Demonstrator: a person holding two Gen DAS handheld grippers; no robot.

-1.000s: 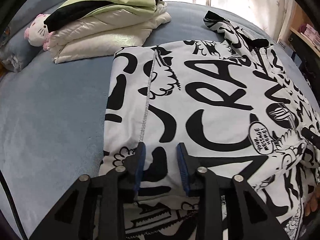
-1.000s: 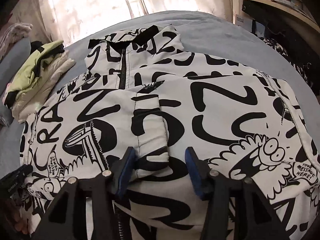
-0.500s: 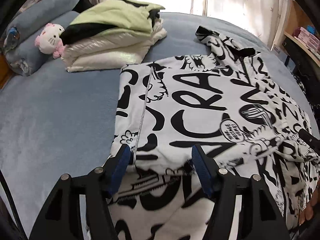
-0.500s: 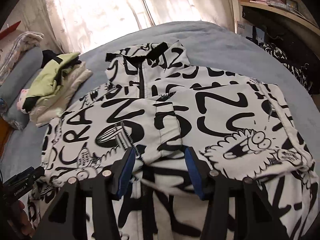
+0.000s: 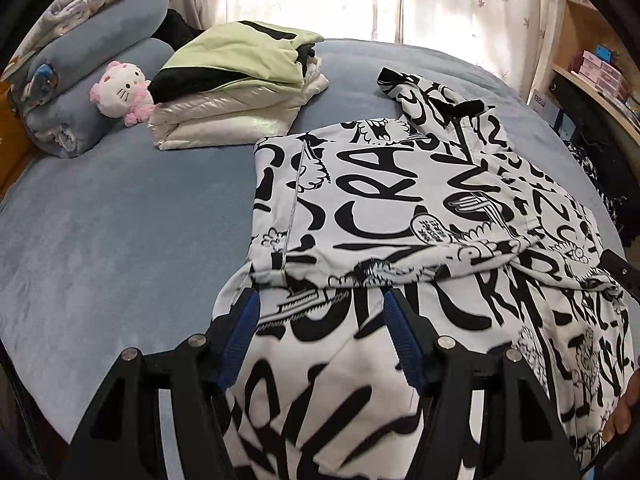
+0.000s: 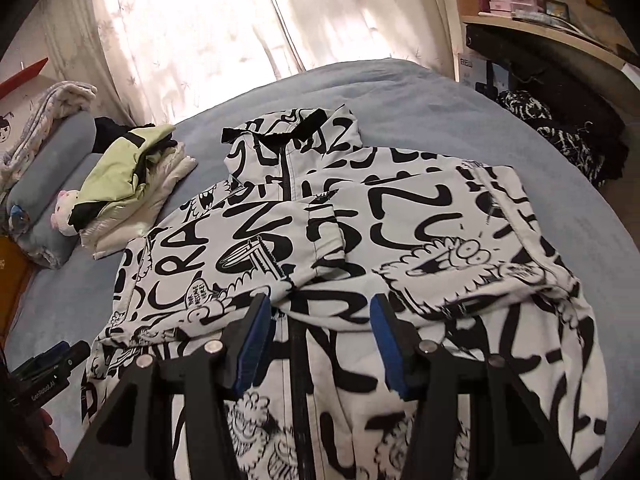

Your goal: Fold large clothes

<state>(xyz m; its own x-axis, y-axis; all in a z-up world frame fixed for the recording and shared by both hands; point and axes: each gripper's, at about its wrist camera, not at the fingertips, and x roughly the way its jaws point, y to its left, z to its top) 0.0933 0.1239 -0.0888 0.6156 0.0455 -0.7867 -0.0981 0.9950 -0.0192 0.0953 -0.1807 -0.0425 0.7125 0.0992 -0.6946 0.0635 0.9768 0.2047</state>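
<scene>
Both tools stood spread and empty: left gripper [image 5: 320,334] and right gripper [image 6: 322,334] hung over the jacket [image 6: 420,208], which lay flat mid-bed [image 5: 120,232], collar toward 12 o'clock. To fold well, each should probably pinch the loose hem near 6 o'clock at matching corners and carry it evenly toward the collar. Its white fabric carried black graffiti lettering; both sleeves lay folded across the chest, front zip centred.

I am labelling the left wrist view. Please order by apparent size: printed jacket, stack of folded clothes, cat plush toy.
1. printed jacket, though nearness to the camera enlarges it.
2. stack of folded clothes.
3. cat plush toy.
</scene>
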